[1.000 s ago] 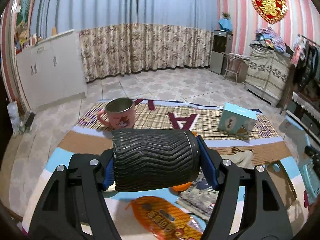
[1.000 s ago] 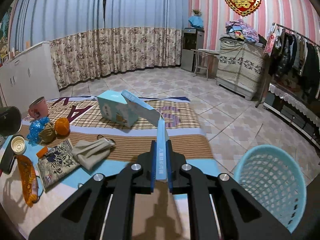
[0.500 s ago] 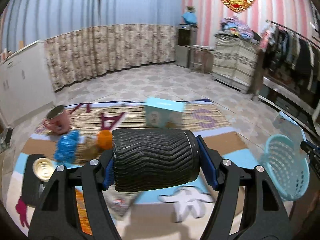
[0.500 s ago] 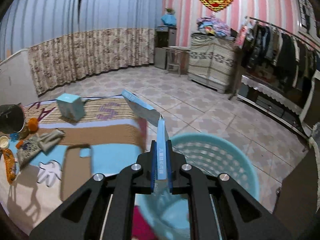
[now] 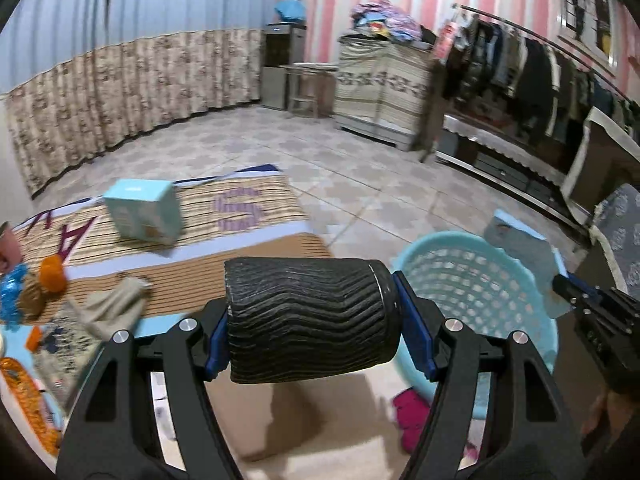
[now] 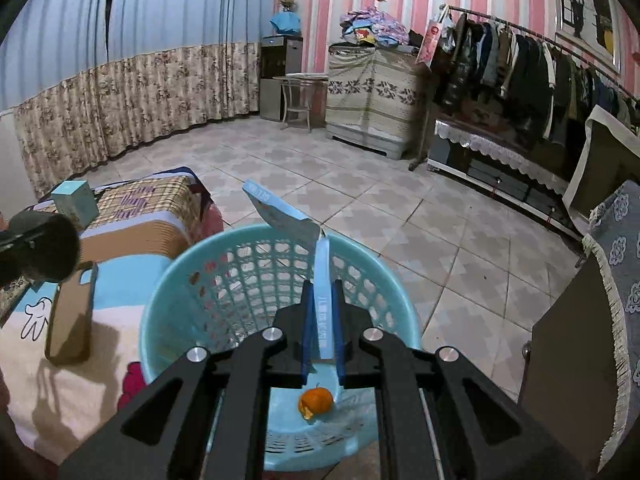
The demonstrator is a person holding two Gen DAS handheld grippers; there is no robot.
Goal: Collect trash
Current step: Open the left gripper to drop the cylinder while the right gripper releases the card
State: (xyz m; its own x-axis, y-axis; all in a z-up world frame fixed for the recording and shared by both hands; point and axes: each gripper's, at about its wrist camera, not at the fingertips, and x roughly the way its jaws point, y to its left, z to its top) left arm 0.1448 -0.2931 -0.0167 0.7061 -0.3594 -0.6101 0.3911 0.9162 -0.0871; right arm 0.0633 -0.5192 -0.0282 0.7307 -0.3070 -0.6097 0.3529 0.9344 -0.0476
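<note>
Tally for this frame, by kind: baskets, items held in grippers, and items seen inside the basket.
Baskets: 1, the blue basket
Held items: 2, the black ribbed cup in the left gripper and the flattened blue carton in the right gripper
Seen inside the basket: 1, the orange peel
Total: 4

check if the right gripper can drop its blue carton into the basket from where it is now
Probably yes: the right gripper holds the flattened blue carton directly above the open turquoise basket, with only an orange peel lying at the bottom and nothing between them.
</note>
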